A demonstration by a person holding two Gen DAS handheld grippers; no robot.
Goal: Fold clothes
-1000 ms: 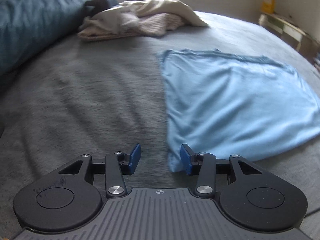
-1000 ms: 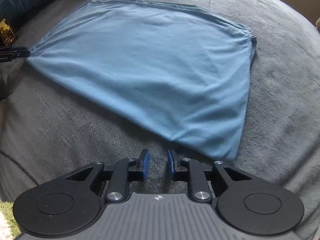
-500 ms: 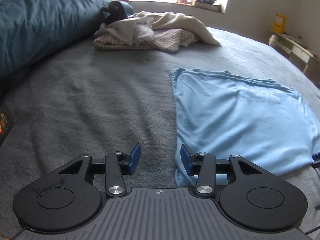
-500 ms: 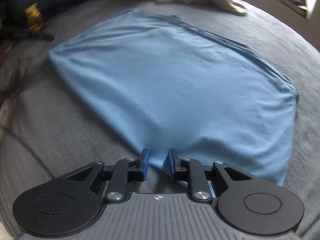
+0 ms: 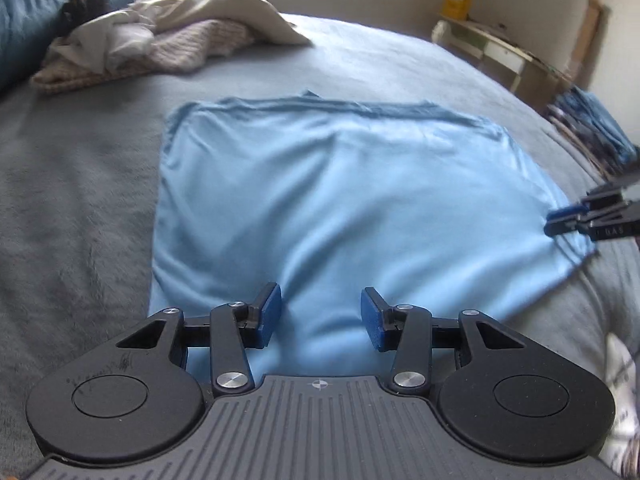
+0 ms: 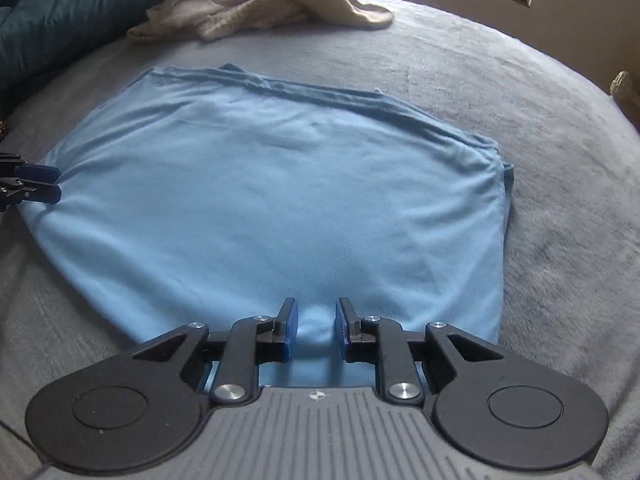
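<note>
Left wrist view: my left gripper (image 5: 320, 316) hangs over the near edge of the light blue garment (image 5: 340, 200), jaws parted with a wide gap, pads pressing nothing. The garment lies spread flat on the grey blanket (image 5: 72, 208), folded edge at the far side. My right gripper (image 5: 560, 222) comes in from the right edge, tips at the garment's right corner. A heap of pale clothes (image 5: 160, 44) sits farther back, well apart from the garment.

Right wrist view: my right gripper (image 6: 316, 326) has its jaws set narrow but apart; blue cloth shows in the gap, yet I cannot tell whether the pads pinch it. The garment (image 6: 280, 184) fills the middle of the blanket (image 6: 560, 220). My left gripper (image 6: 40, 184) shows at the garment's left corner. The clothes heap (image 6: 260, 4) lies beyond.
</note>
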